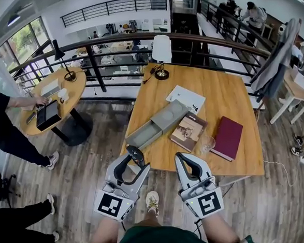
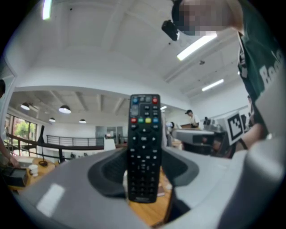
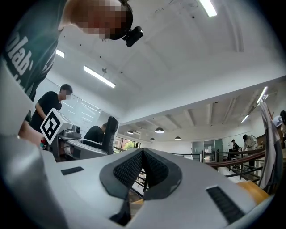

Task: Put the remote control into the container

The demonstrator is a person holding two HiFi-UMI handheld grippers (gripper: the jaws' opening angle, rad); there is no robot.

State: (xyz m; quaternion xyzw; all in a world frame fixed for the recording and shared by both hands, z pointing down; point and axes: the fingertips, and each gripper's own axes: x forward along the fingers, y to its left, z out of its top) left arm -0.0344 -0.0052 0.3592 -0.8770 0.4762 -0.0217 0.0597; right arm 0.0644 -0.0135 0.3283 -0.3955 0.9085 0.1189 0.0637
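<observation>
While the left gripper (image 1: 133,160) clamps the remote control (image 2: 144,143) upright, ready for the container (image 1: 162,121), the right gripper (image 3: 143,172) has its jaws pressed together, empty.

This is looking like an open-plan office on a mezzanine. A dark metal railing (image 1: 95,66) is running along the edge, overlooking a lower floor of cluttered white desks (image 1: 115,57). A square wooden table (image 1: 231,98) is carrying a white-shaded table lamp (image 1: 162,48), and a round wooden side table (image 1: 74,89) is holding a dark tablet (image 1: 48,115). People are working at a pale wooden desk (image 1: 297,88) on the right. Long white strip lights (image 3: 99,77) are glowing overhead.
</observation>
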